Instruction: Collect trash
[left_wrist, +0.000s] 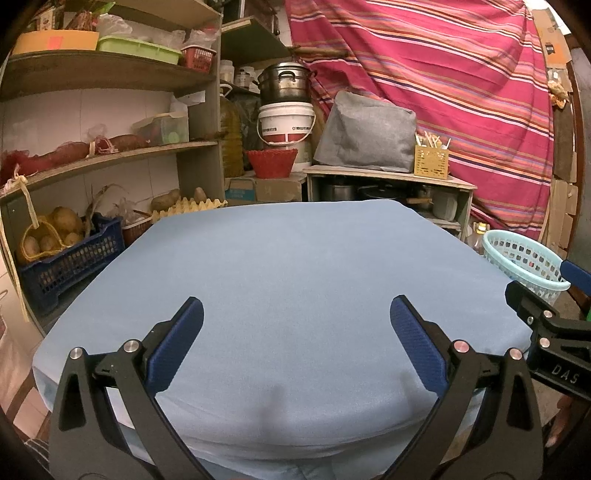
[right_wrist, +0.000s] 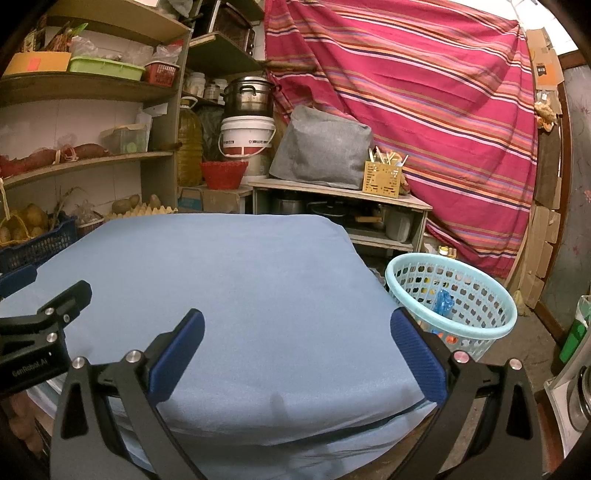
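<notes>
Both the left gripper (left_wrist: 295, 332) and right gripper (right_wrist: 295, 336) hover with jaws spread and empty over the bare blue table cover (right_wrist: 229, 273), probably because the trash, a blue wrapper (right_wrist: 443, 301) included, already lies in the basket (right_wrist: 480, 328) beside the table.

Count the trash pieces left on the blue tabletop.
0. The blue tabletop looks bare in both wrist views; a blue wrapper lies inside the light-blue basket beside its right edge.

Each gripper (left_wrist: 295, 332) (right_wrist: 295, 343) has black linkage arms, silver rivets, blue ribbed pads.
</notes>
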